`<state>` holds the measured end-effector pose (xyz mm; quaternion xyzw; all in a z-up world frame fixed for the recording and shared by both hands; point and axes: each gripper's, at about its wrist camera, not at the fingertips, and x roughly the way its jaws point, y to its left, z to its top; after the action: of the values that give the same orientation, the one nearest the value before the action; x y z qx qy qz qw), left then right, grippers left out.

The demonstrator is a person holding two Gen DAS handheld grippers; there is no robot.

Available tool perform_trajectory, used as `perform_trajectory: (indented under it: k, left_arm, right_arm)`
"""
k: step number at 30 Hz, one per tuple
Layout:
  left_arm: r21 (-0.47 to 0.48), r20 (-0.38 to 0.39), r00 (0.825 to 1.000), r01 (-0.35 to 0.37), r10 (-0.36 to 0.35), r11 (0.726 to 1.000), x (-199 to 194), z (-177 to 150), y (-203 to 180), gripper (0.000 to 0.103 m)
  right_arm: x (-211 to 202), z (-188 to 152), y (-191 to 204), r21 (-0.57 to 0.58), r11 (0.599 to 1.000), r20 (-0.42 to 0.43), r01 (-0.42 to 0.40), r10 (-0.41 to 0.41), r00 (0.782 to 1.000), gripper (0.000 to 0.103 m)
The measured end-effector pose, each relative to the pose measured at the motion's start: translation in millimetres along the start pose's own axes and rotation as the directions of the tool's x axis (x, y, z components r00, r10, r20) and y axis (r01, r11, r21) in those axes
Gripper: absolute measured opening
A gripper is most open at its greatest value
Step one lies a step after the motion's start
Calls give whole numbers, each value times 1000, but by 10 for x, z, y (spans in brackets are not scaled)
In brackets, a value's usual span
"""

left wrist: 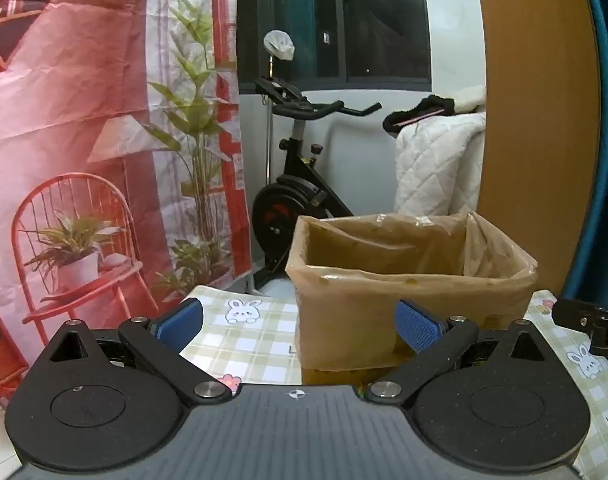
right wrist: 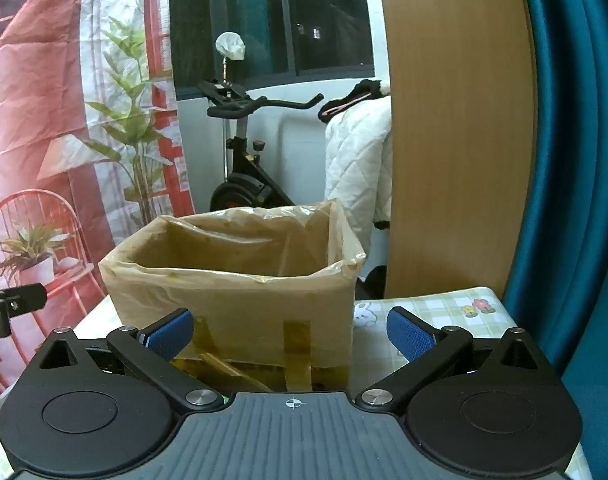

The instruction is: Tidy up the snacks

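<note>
A cardboard box [left wrist: 403,312] lined with a brownish plastic bag stands on a table with a green checked cloth [left wrist: 248,340]. Its inside bottom is hidden from both views. My left gripper [left wrist: 300,326] is open, its blue pads [left wrist: 180,326] wide apart, with the box's left front corner ahead of it. My right gripper [right wrist: 292,332] is also open and faces the same box [right wrist: 232,300] from close by, nothing between its pads [right wrist: 409,336]. No snacks show in either view. A black part of the other gripper [left wrist: 587,324] juts in at the right edge of the left wrist view.
Behind the table stand an exercise bike [left wrist: 300,184], a printed red backdrop [left wrist: 84,140] on the left, a wooden panel [left wrist: 535,120], a teal curtain [right wrist: 575,160] on the right and white quilted bedding [left wrist: 435,164]. The cloth [right wrist: 435,312] ends just right of the box.
</note>
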<state>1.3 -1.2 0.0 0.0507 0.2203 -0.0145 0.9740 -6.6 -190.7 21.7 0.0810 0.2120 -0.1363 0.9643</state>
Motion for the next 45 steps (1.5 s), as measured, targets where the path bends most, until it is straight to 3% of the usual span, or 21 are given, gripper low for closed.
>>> perform_trajectory:
  k: [3,5,17,45]
  left_arm:
    - [-55,15,999,43,-42,998,2,17,170,103]
    - [-55,45,999,33,-30,998,-59,-41,152,103]
    - [-13,40,999,-25,25,1000,-93,-22,12,103]
    - [-27,24,999,-36,37,999,-83,-53,26,103]
  right_arm:
    - [-5,-1,-5,1,1000,4,-2,2,1000,103]
    - [-7,-3,-2,-1,1000,2,-2,2,1000,103]
    - [3,-23,-1,9,1000,-3,-5,5,1000,103]
    - [-19,-37,-35,16,1000,-5,-4,4,1000,103]
